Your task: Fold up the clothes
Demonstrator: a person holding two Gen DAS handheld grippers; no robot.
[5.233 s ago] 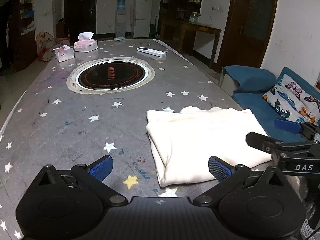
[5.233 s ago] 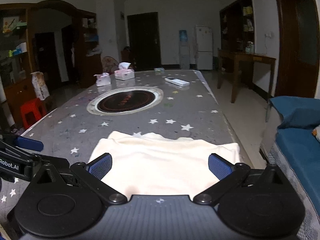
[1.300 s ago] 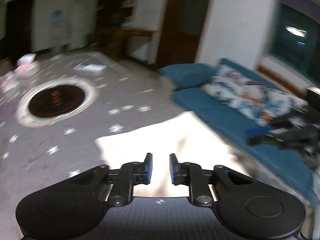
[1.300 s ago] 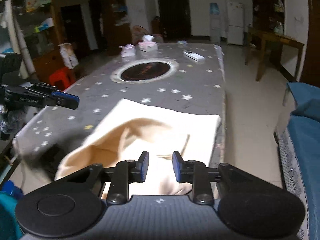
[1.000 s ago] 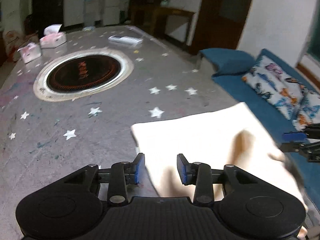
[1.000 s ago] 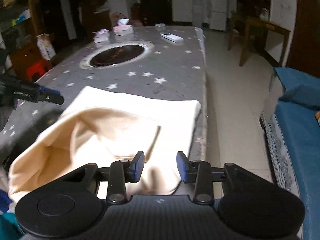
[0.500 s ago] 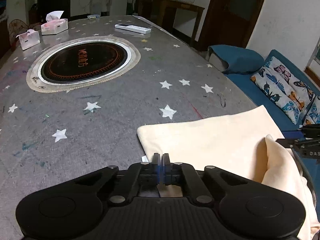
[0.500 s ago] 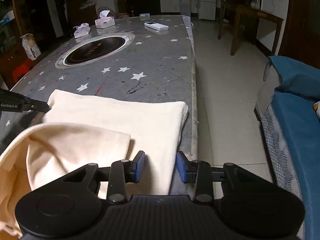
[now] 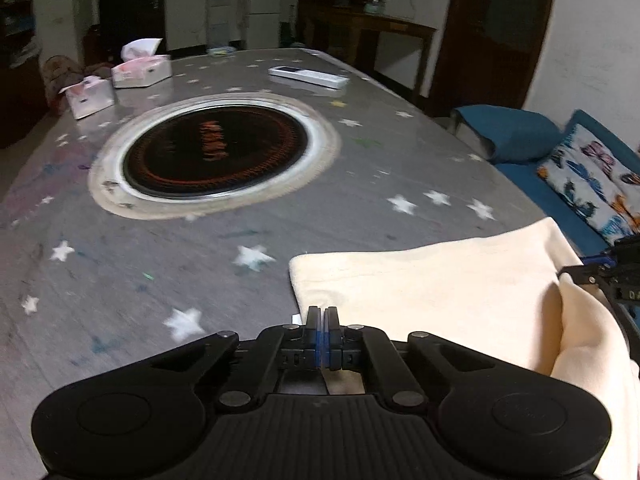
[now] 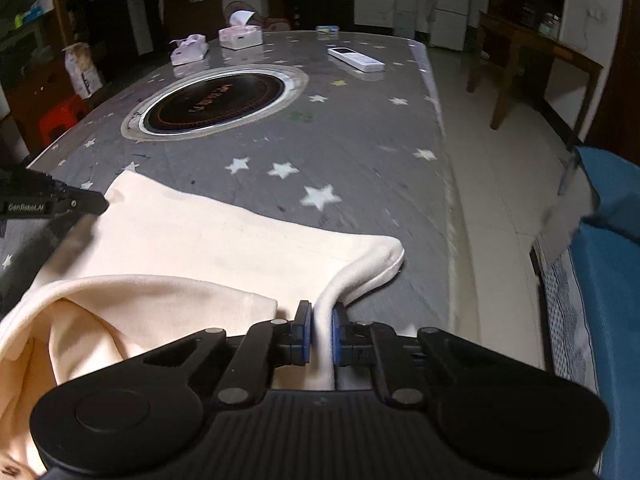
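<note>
Both grippers moved to cream garment [image 10: 224,240] edge, left gripper [image 9: 321,334] closed, right gripper [image 10: 320,334] closing on fabric

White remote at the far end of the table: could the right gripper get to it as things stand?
Probably not right away. The right gripper is closing on a fold of the cream garment, and the white remote lies far up the table, past the round cooktop.
</note>
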